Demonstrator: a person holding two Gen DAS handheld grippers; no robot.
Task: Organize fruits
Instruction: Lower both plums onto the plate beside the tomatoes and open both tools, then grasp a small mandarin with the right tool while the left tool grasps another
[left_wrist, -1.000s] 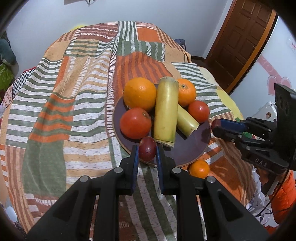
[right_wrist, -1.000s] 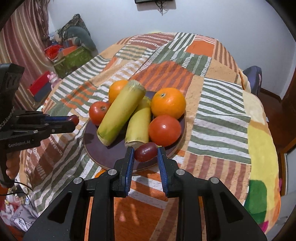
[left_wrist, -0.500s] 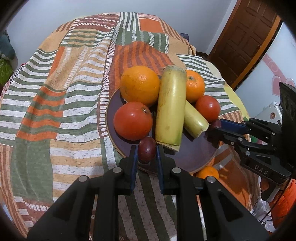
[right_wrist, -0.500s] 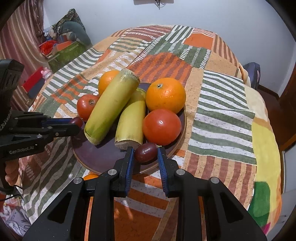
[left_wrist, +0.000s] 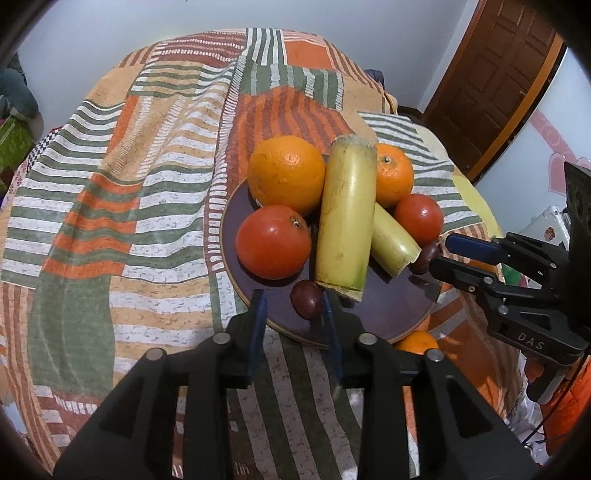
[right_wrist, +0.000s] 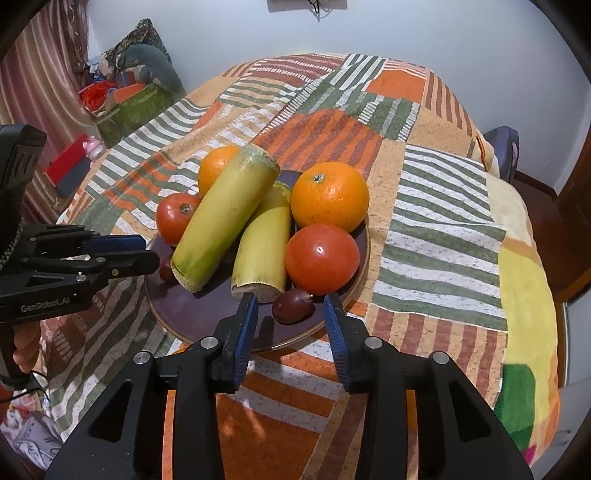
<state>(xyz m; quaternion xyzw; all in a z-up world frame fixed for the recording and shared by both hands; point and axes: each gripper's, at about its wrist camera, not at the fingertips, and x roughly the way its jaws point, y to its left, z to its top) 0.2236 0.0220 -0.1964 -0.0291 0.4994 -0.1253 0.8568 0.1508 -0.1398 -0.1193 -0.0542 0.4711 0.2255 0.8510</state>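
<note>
Left claw (left_wrist: 293, 314) and right claw (right_wrist: 290, 314) have both just been opening; each now stands narrowly apart with a dark grape between the fingers, pads off it. Left's grape (left_wrist: 306, 304) lies on the purple plate (left_wrist: 391, 306) near edge, by the long yellow-green stalk (left_wrist: 345, 218). Right's grape (right_wrist: 293, 304) lies on the plate rim below the tomato (right_wrist: 321, 258). Oranges, tomatoes and stalks are piled on the plate, on a striped blanket (left_wrist: 110, 206). One small orange (left_wrist: 417, 341) sits off the plate.

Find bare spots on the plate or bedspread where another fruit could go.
On the plate, only the near strip between the long stalk's cut end and the rim. On the bedspread, everything left of the plate. Crowded: the plate's far half, packed with oranges and tomatoes.
</note>
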